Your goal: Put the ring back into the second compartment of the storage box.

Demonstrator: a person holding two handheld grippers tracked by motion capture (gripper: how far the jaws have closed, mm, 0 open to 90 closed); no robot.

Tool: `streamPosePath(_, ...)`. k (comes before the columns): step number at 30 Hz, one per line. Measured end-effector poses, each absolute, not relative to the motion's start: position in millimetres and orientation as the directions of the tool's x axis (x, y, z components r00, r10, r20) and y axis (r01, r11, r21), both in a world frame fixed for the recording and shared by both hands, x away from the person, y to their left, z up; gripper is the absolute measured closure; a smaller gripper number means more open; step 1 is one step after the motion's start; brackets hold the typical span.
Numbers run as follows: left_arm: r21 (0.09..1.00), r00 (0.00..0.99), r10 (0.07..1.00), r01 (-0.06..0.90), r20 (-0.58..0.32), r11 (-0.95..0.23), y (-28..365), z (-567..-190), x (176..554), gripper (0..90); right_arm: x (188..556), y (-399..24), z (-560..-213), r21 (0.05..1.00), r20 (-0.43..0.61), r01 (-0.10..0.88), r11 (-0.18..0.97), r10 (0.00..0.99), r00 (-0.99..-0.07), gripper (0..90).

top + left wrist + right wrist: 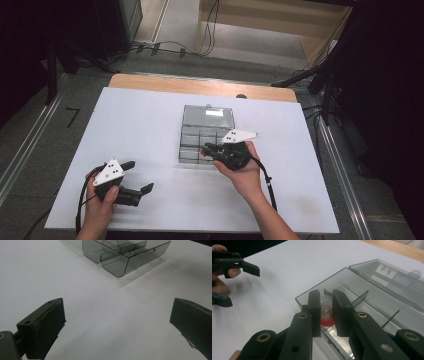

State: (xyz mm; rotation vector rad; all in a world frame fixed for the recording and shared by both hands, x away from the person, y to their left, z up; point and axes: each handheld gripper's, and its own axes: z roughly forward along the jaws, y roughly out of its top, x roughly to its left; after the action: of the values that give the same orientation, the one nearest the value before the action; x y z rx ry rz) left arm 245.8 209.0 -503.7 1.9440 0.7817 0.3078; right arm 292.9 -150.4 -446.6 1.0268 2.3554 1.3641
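White sheet (150,125) covers wooden table (200,86); room seemingly dark.

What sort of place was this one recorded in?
Probably a lab or recording workspace, not a home. A white sheet covers a wooden table, cables trail across the bare floor beyond it, and dark stands flank the table. A clear compartment box sits in the middle.
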Motion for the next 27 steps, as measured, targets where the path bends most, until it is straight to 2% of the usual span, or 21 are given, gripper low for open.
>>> streamPosePath(27, 0.864, 0.762, 0.637, 0.392, -0.112, -0.316, 209, -504, 246, 0.0, 323, -144, -428, 0.828, 0.121, 0.456, 0.325, 0.691, -0.712, 75.4)
